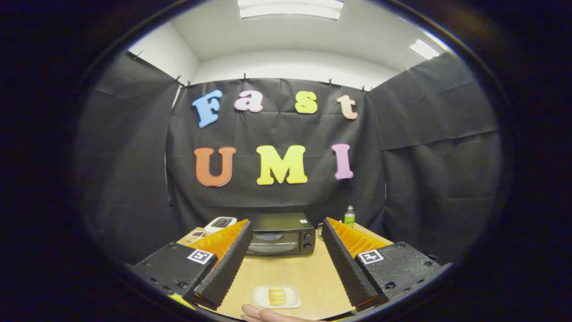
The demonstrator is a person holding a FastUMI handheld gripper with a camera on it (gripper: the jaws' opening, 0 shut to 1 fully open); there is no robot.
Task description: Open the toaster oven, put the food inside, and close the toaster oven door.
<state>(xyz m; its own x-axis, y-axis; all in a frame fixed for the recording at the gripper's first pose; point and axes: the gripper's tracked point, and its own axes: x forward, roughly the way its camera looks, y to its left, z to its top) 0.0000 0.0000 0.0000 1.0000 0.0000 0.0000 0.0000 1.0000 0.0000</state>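
A black toaster oven (280, 235) stands at the far side of the wooden table (286, 270), its glass door closed and two knobs at its right end. Nearer, between my fingers and below them, a small white plate (277, 297) carries a yellowish piece of food (276, 295). My gripper (285, 239) is open, held above the table with nothing between its fingers. The oven lies beyond the fingertips. A person's hand (263, 314) reaches in just in front of the plate.
A white appliance (220, 224) and a small dish (196, 235) sit left of the oven, partly behind my left finger. A bottle with a green label (349, 217) stands to the oven's right, at the back of the table. Black cloth walls close in the booth.
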